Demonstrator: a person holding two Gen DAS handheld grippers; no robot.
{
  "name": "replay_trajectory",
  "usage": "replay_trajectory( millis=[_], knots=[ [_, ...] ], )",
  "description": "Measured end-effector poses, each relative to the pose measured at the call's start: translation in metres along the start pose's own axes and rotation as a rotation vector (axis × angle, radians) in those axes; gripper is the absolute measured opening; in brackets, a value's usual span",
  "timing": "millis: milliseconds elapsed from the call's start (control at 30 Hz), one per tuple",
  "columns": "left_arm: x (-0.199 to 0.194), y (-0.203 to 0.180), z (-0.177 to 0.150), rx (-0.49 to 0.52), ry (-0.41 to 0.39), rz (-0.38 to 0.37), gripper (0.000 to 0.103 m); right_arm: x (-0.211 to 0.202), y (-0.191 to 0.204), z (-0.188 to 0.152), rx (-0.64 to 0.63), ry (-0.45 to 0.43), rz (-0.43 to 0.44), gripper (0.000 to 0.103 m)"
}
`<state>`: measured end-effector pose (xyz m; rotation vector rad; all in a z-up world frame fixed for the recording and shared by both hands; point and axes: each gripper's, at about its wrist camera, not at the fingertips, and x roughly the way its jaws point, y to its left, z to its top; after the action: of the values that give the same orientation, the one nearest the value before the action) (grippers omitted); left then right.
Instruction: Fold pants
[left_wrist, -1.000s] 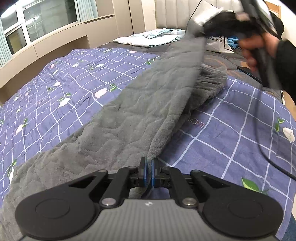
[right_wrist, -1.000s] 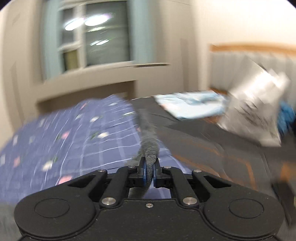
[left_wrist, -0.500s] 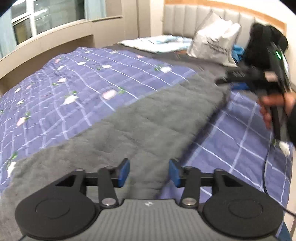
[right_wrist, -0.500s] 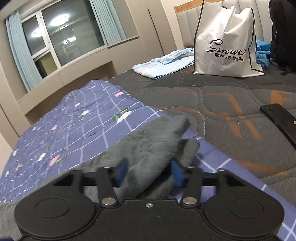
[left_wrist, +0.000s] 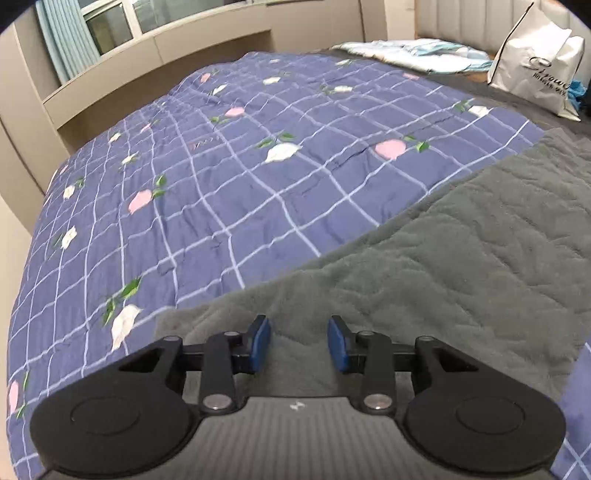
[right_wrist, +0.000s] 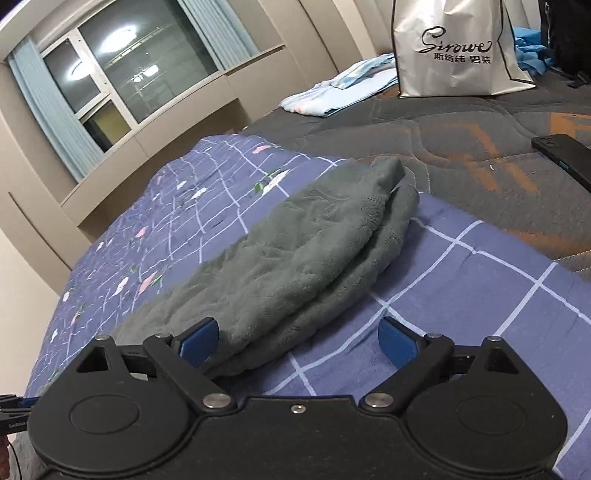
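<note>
The grey fleece pants (left_wrist: 443, 266) lie stretched along the purple checked quilt (left_wrist: 258, 166) on the bed, one end doubled over itself near the quilt's edge by the dark mattress (right_wrist: 461, 140). The left tool (left_wrist: 299, 343) hangs over the fabric with its blue pads apart, jaws easing closed, pinching nothing. The right tool (right_wrist: 299, 341) is spread wide and opening, the pants' edge between its pads but unpressed. A white shopping bag (right_wrist: 454, 48) and black phone (right_wrist: 565, 155) sit farther back
</note>
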<state>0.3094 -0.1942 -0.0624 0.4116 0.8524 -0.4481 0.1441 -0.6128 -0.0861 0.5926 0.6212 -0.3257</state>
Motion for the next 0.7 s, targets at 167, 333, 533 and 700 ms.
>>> replay_trajectory(
  millis=[167,333,533,700],
  knots=[
    [-0.002,-0.002,0.006,0.136,-0.048,-0.054,0.068,-0.011,0.013,0.000,-0.047,-0.052,-0.019,0.094],
    [0.018,0.005,0.019,0.224,0.014,-0.135,0.063,-0.005,0.016,-0.010,-0.034,-0.003,0.012,0.095],
    [0.018,0.009,0.025,0.227,0.033,-0.184,0.002,-0.004,0.017,-0.016,-0.013,-0.006,0.006,0.095],
    [-0.001,0.006,0.034,0.179,-0.057,-0.076,0.001,-0.006,0.022,-0.015,-0.037,-0.014,0.008,0.095]
  ],
)
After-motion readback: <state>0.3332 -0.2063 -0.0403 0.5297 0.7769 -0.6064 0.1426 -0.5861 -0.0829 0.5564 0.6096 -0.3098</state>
